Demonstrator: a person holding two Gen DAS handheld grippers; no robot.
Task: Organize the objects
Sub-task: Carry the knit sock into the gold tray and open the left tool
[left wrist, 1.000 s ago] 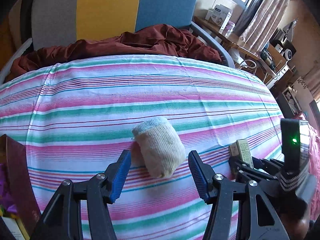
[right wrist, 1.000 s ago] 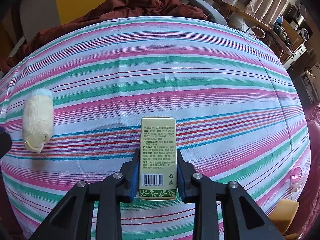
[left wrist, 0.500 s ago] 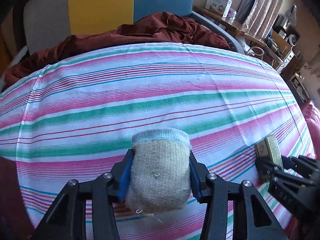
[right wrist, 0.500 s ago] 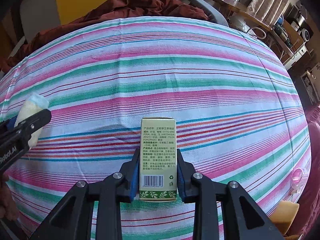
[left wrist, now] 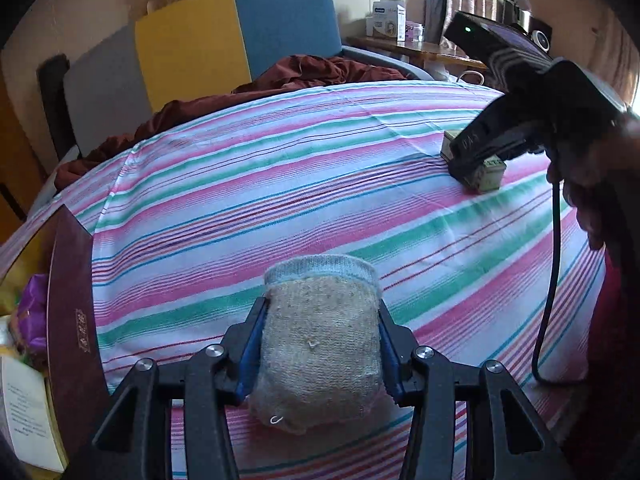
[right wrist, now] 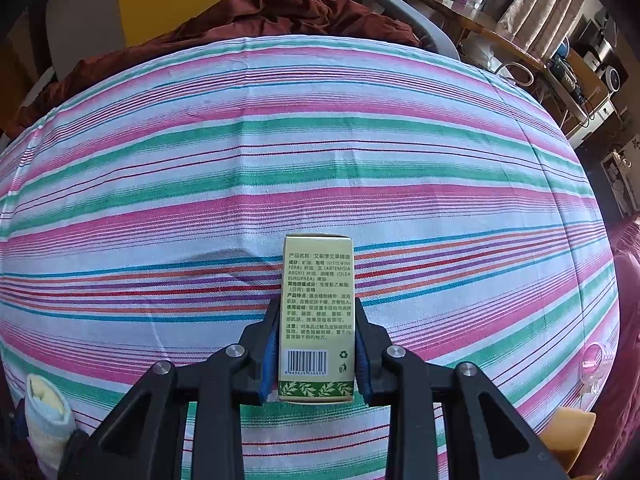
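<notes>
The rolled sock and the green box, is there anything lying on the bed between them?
No. In the left wrist view only bare striped sheet lies between the sock and the green box.

My right gripper (right wrist: pixel 318 354) clamps a green carton (right wrist: pixel 318 312), blue pads pressed on both its long sides, printed back panel and barcode facing me. Striped sheet (right wrist: pixel 280 152) below. Rolled cream sock (right wrist: pixel 46 416) at lower left edge. Maroon cloth (right wrist: pixel 280 12) beyond the sheet
</notes>
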